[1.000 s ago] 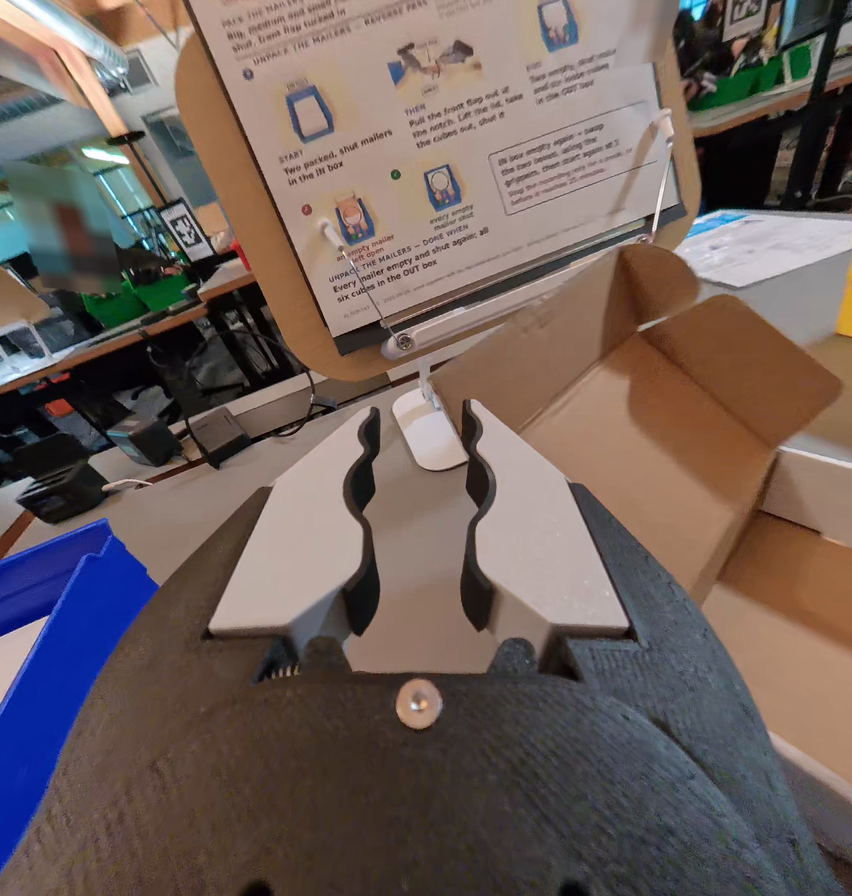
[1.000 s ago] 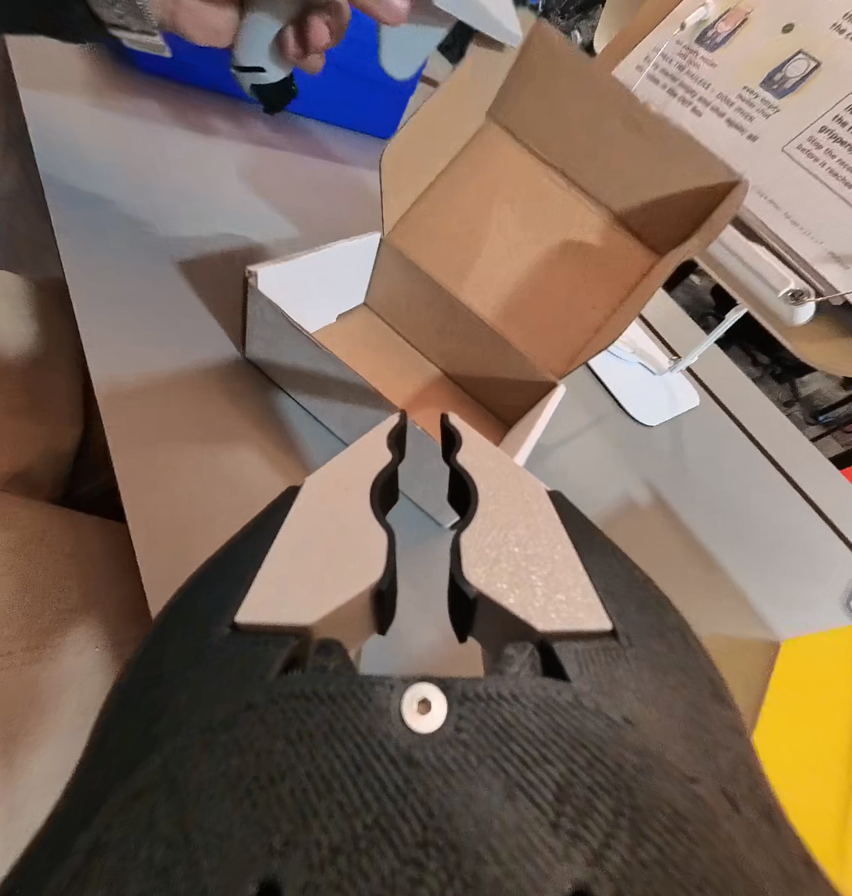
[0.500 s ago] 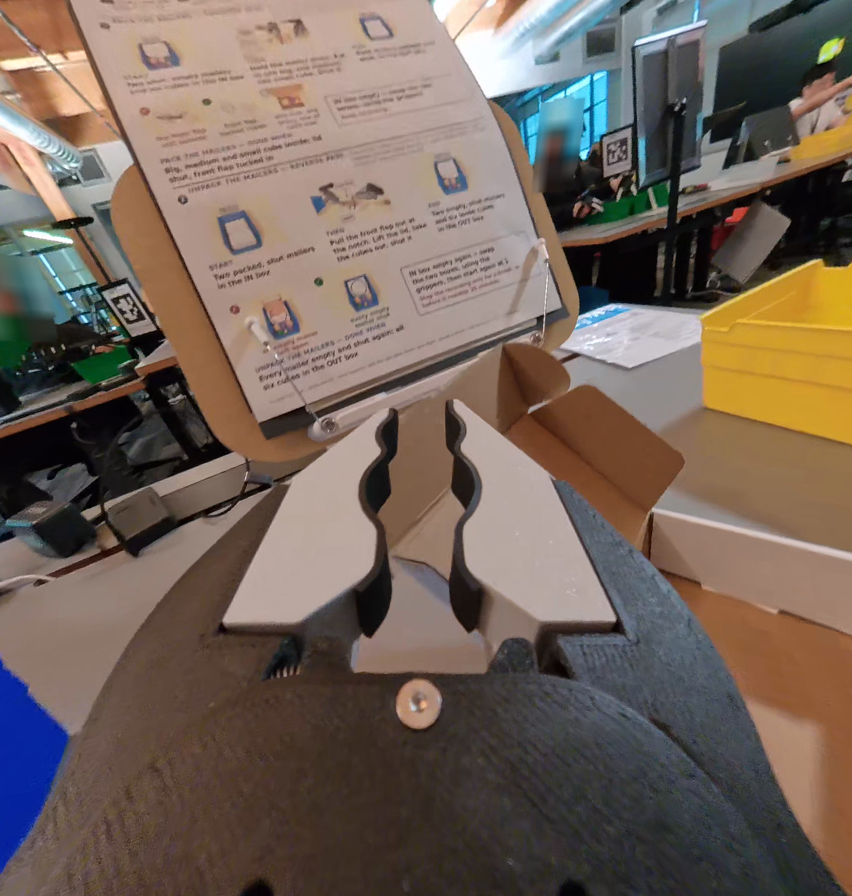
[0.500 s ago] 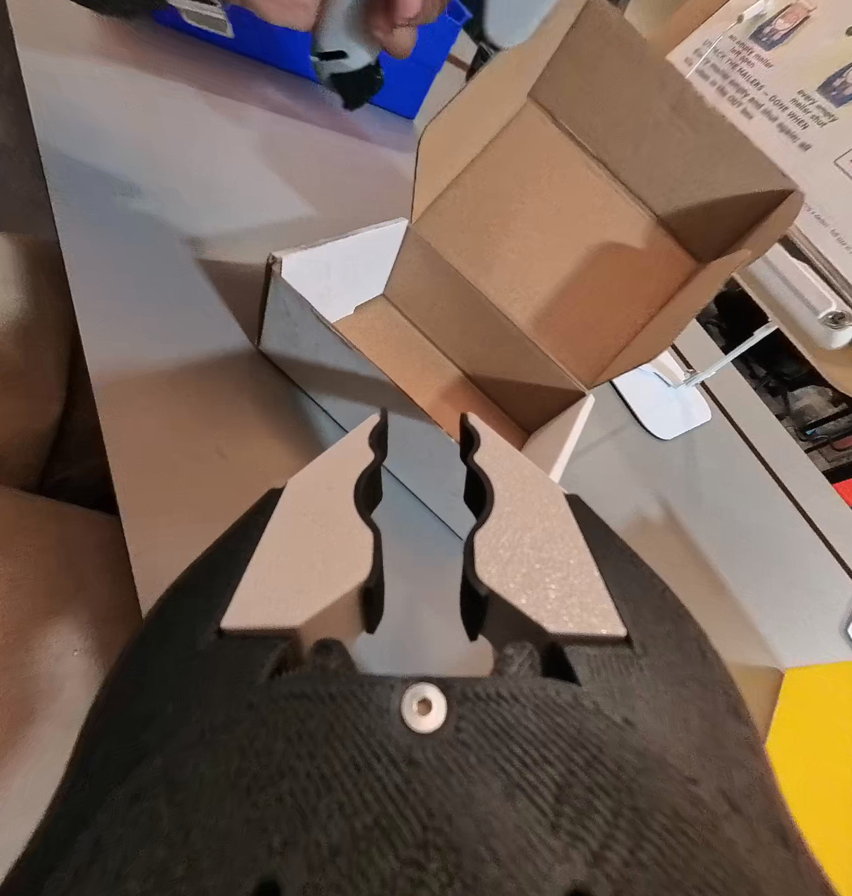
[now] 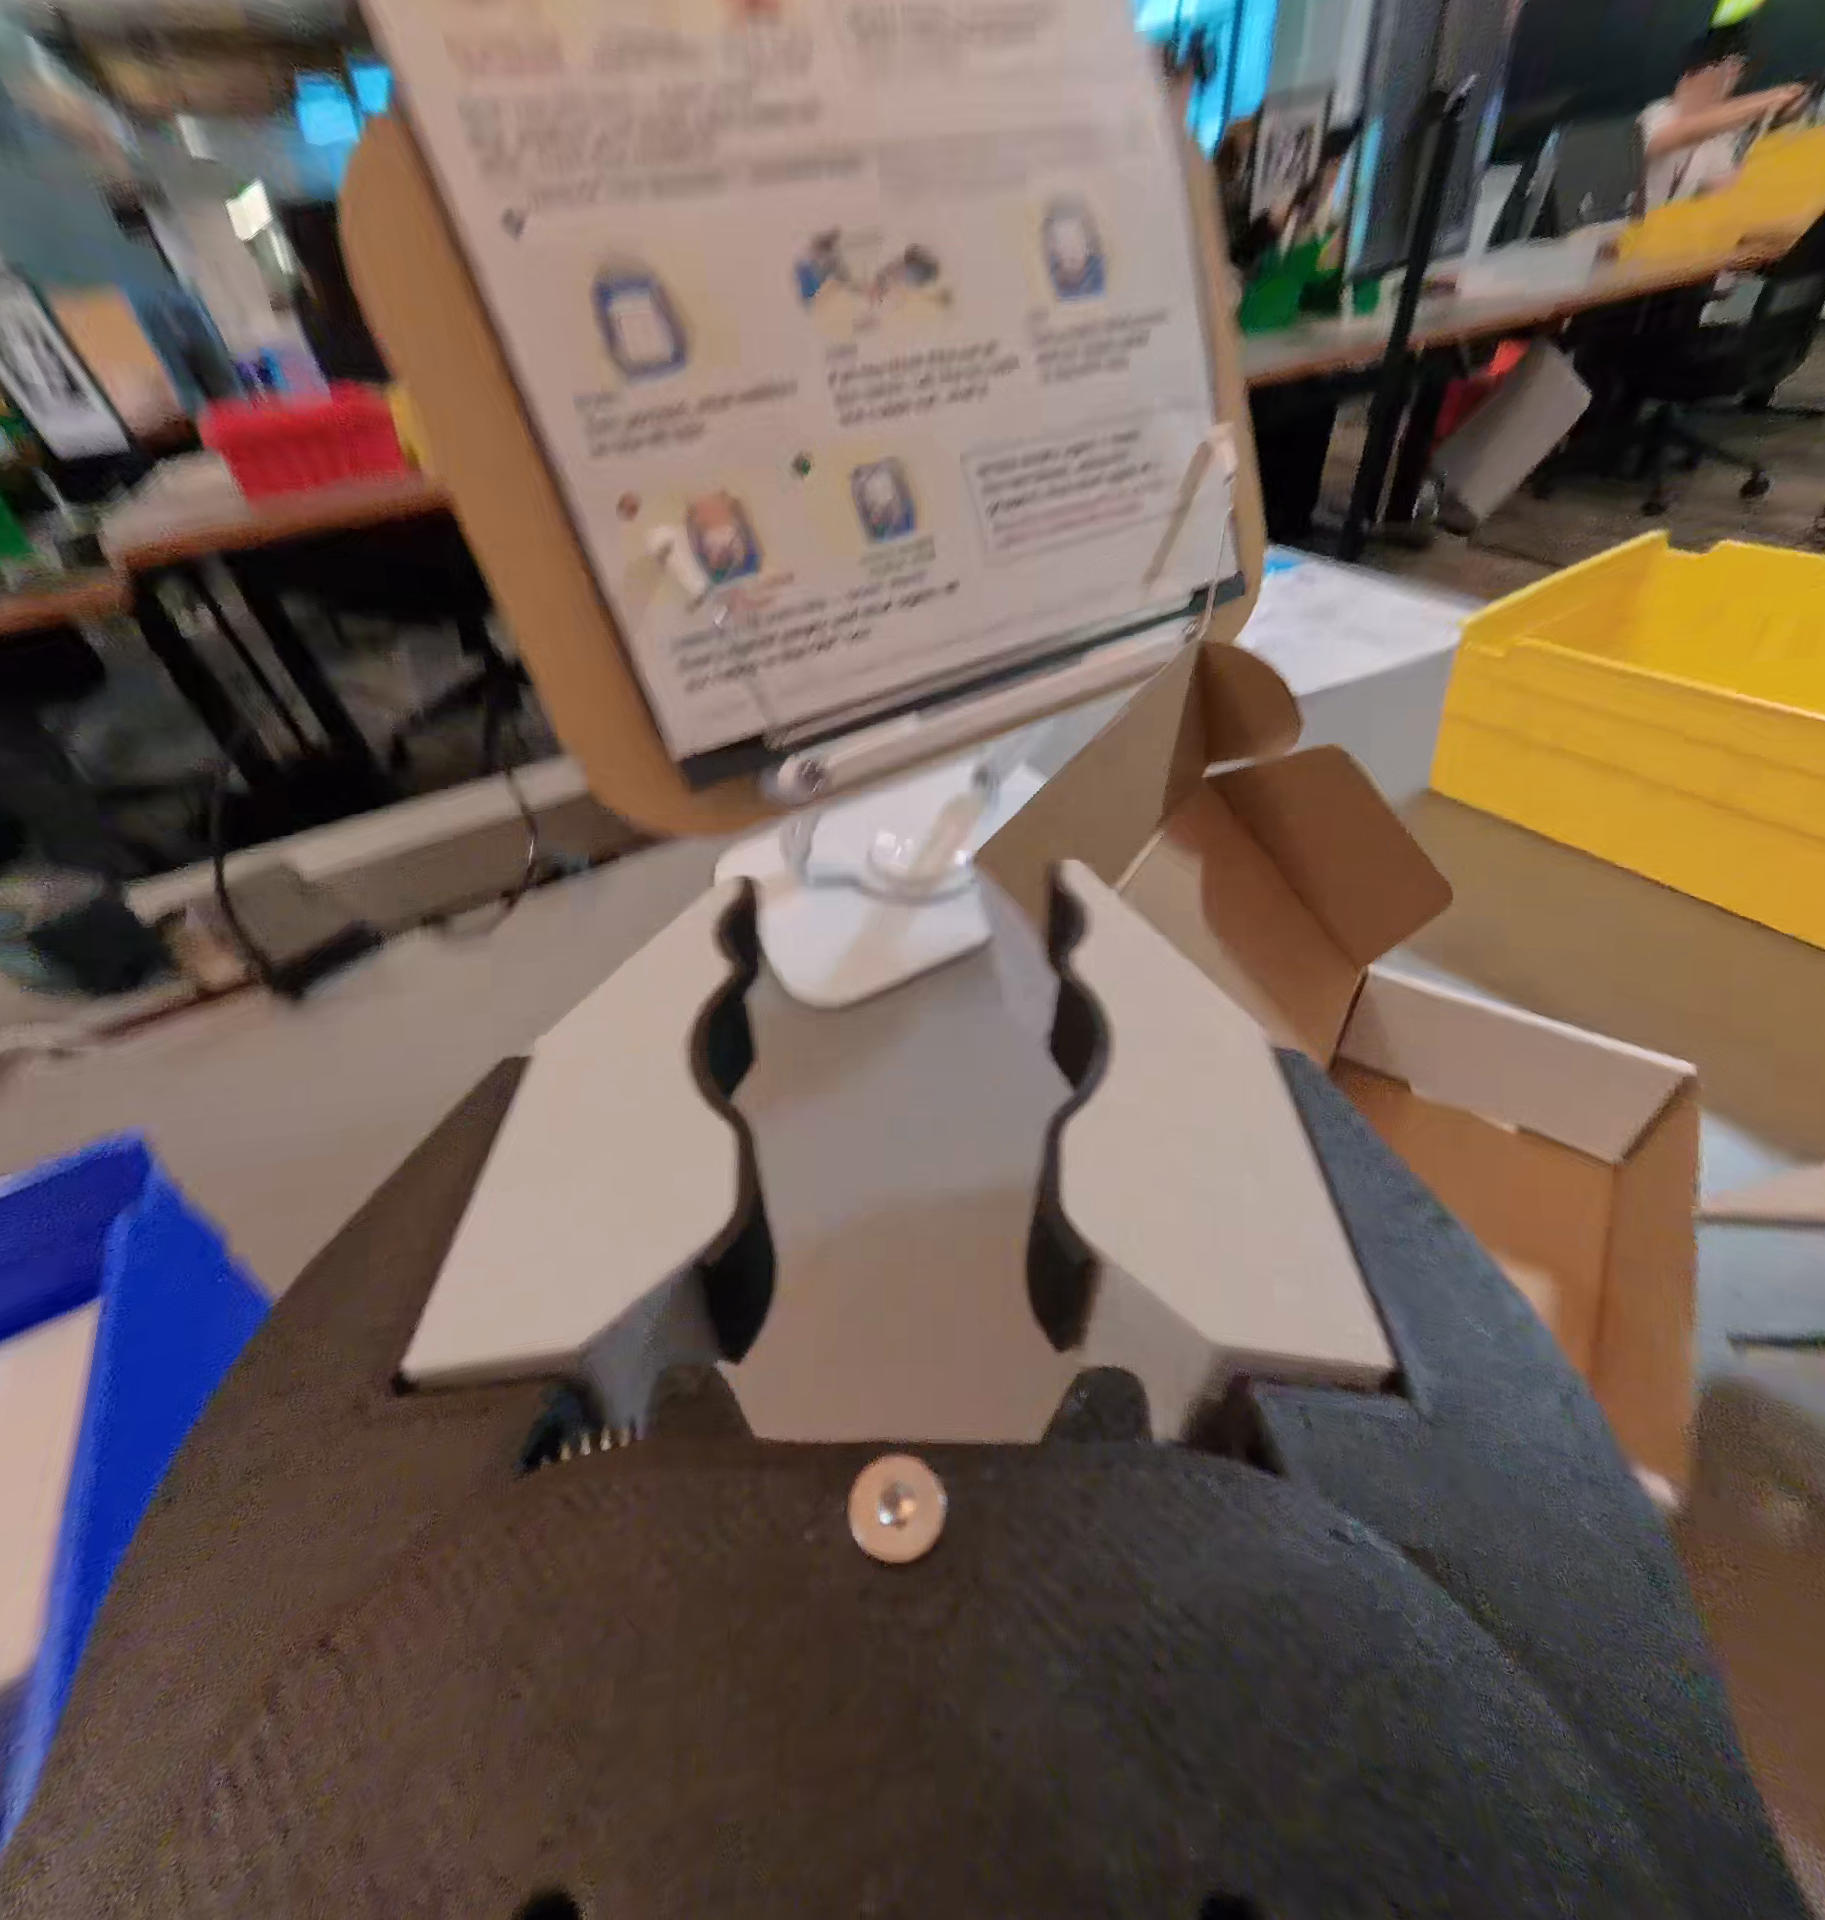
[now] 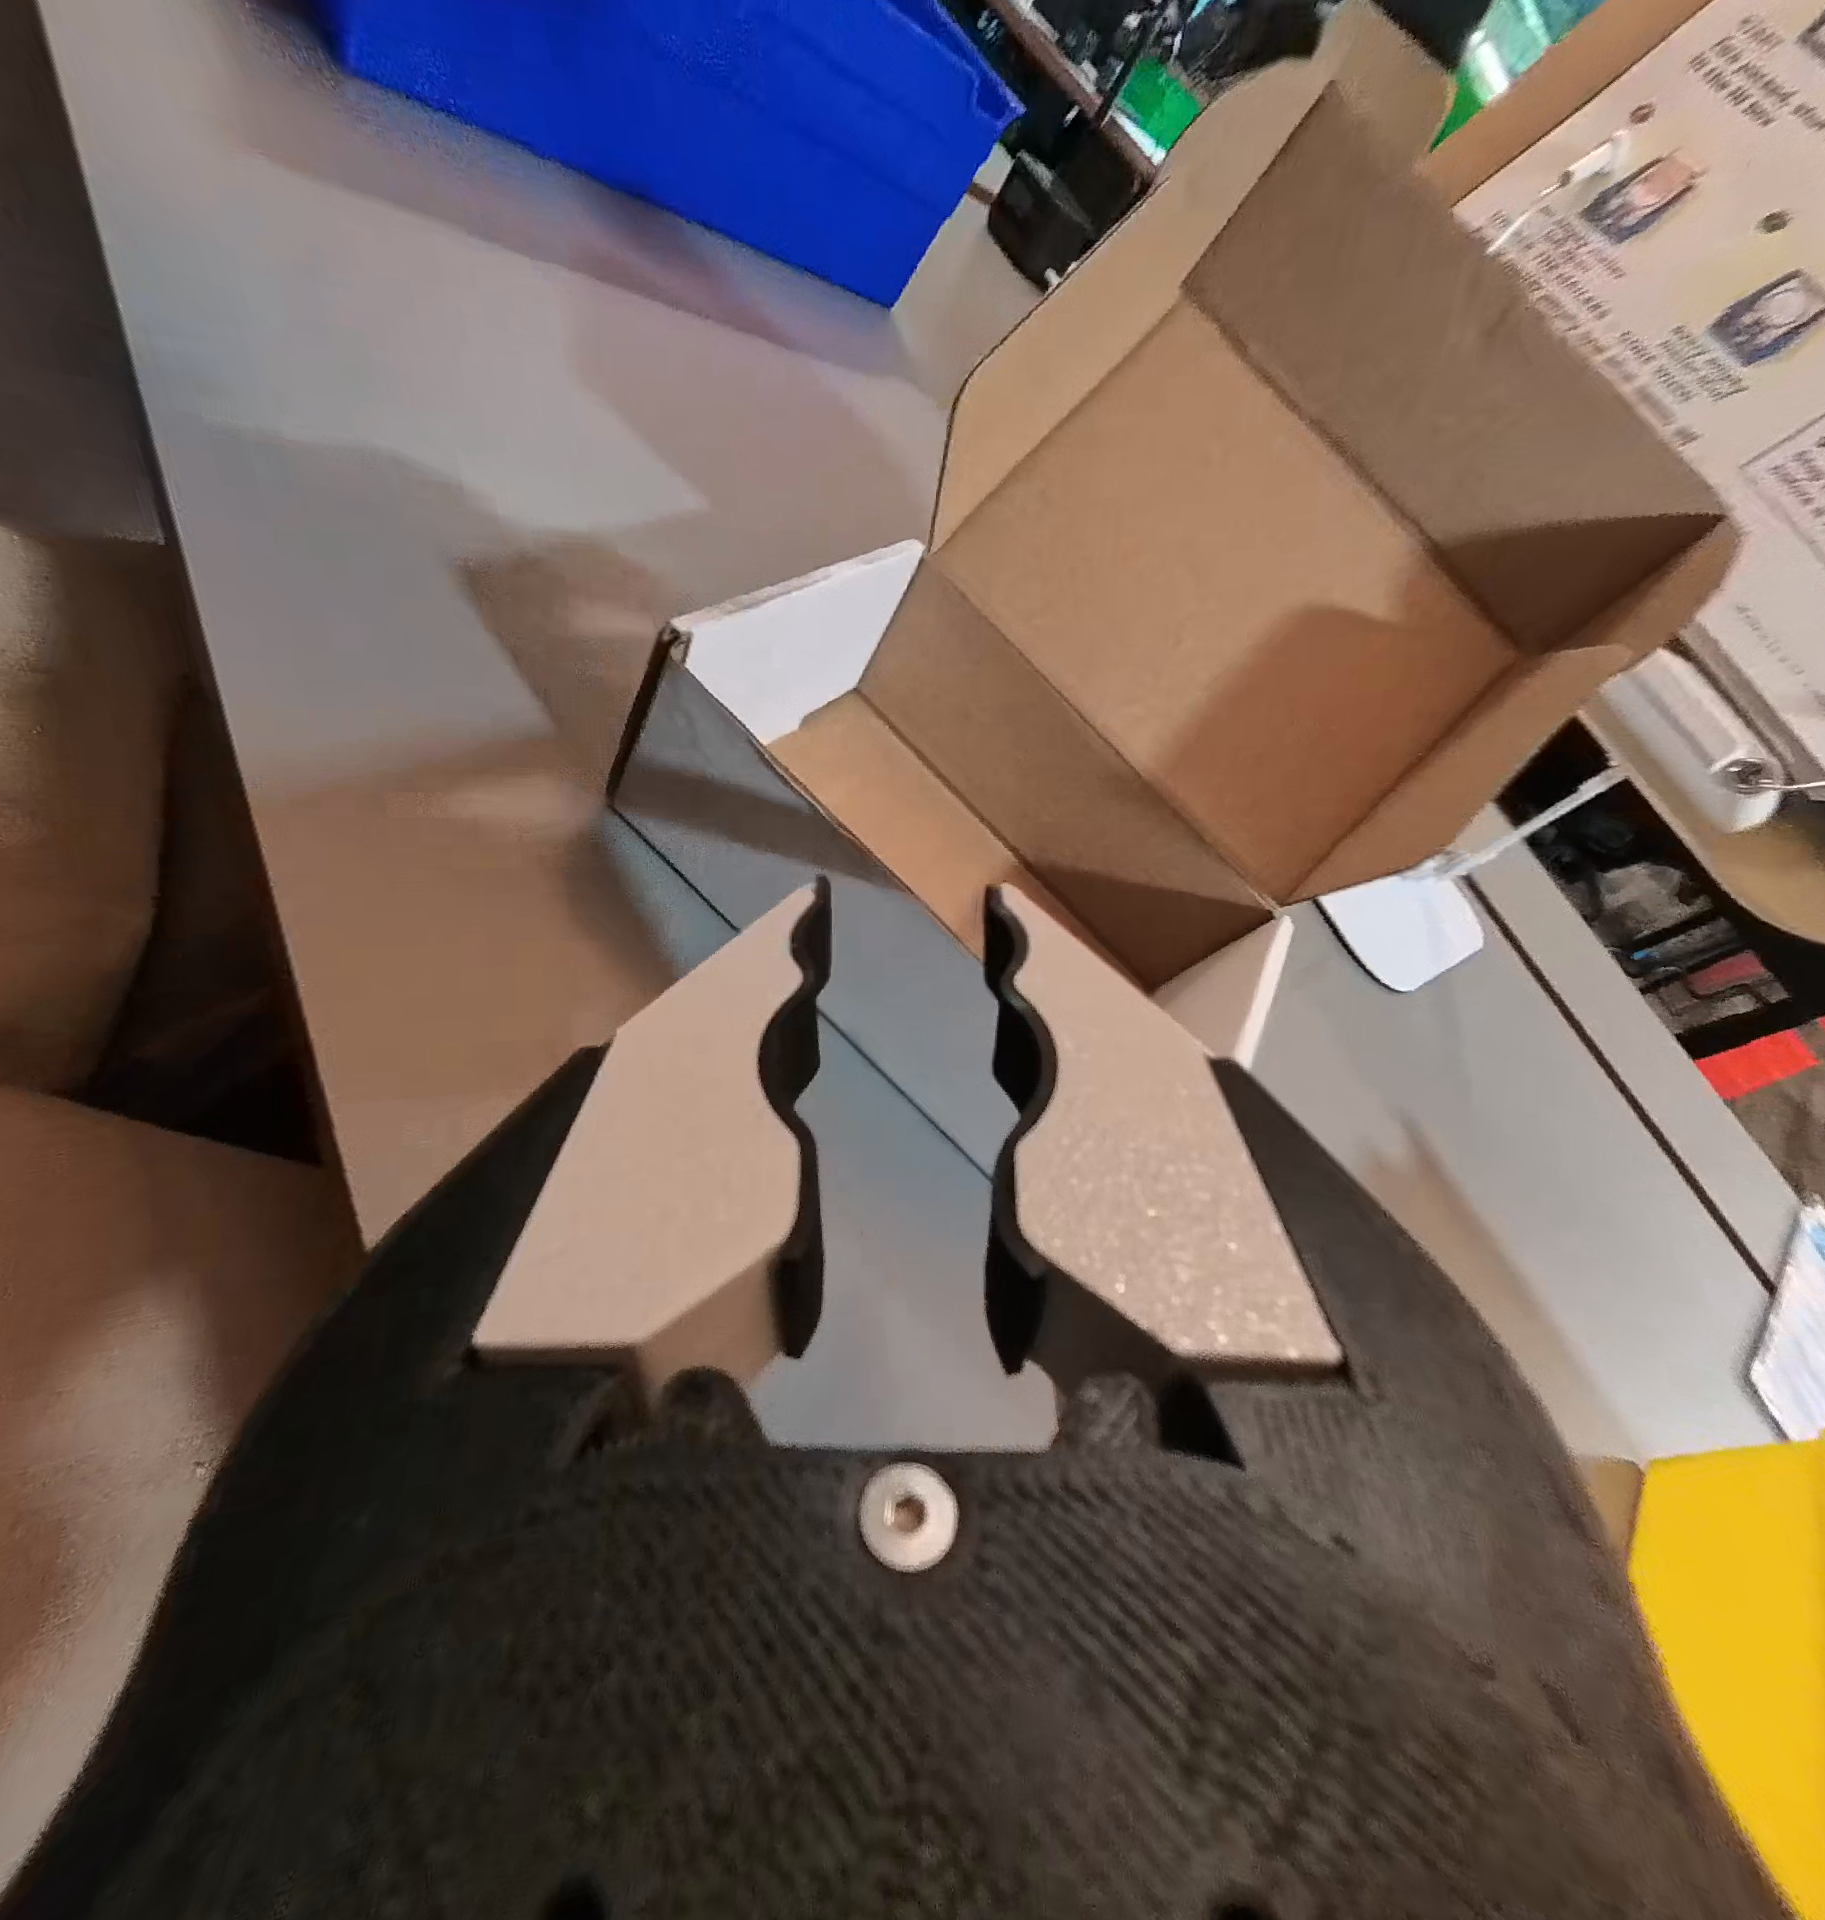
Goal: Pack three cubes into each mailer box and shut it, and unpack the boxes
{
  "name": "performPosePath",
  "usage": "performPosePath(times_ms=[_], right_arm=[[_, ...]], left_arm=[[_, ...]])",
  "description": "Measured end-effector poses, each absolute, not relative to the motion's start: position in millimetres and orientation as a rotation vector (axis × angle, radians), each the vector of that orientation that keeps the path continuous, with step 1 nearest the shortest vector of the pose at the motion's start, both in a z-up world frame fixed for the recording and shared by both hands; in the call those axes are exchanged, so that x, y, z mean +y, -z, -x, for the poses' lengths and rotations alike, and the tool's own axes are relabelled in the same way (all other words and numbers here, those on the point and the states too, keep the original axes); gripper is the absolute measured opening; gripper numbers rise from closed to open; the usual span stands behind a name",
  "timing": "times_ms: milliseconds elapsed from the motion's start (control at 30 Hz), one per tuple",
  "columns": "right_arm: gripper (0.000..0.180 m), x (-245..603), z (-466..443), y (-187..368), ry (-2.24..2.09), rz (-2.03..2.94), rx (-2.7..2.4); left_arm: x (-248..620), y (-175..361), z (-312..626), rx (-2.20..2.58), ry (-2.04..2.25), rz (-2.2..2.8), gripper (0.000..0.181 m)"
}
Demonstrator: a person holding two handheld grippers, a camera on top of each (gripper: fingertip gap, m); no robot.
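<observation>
- Mailer box (image 6: 991, 831) is seen on the grey table (image 6: 388, 436), lid (image 6: 1251, 582) raised and standing open; white outside, brown inside. Same box shows at right edge of left wrist view (image 5: 1510, 1070), just beside that gripper.
- What is visible of the box interior looks empty; no cubes are seen in either view. Part of the floor is hidden by the near wall, so contents can't be fully confirmed.
- Right gripper (image 6: 903, 914) is held just above/in front of the box's near wall, jaws apart w/ nothing between them.
- Left gripper (image 5: 897, 904) is held left of the box, pointed toward the instruction sheet stand (image 5: 866, 914); jaws spread wide, nothing gripped.
- Blue bin (image 6: 679, 125) lies beyond the box on the table; its corner also shows at lower left of left view (image 5: 66, 1299). Yellow bin (image 5: 1666, 727) sits to the right, well apart from the box.
- Progress, as judged: box is open and apparently empty, so either unpacking of it is done w/ shutting left, or packing hasn't begun. Which phase can't be told. A 2nd box isn't clearly seen.
</observation>
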State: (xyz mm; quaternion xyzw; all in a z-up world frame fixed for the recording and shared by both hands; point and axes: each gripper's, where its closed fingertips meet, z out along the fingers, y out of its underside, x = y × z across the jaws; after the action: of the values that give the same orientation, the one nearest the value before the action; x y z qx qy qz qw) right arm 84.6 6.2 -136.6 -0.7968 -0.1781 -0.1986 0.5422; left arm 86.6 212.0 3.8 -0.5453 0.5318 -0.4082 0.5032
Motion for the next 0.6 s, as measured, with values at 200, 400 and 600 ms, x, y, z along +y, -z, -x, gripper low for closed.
performPosePath(times_ms=[200,400,600], right_arm=[[0.029,0.8,-87.9,118.7,0.396,1.831,-0.305],[0.031,5.1,-86.6,113.3,0.300,1.796,-0.222],[0.032,9.7,-85.3,112.8,0.301,1.797,-0.224]], left_arm=[[326.4,3.7,23.6,1.157,0.761,1.617,0.071],[453.6,80.0,135.7,1.173,0.322,2.100,0.072],[460.9,144.7,145.7,1.363,0.184,2.313,0.077]])
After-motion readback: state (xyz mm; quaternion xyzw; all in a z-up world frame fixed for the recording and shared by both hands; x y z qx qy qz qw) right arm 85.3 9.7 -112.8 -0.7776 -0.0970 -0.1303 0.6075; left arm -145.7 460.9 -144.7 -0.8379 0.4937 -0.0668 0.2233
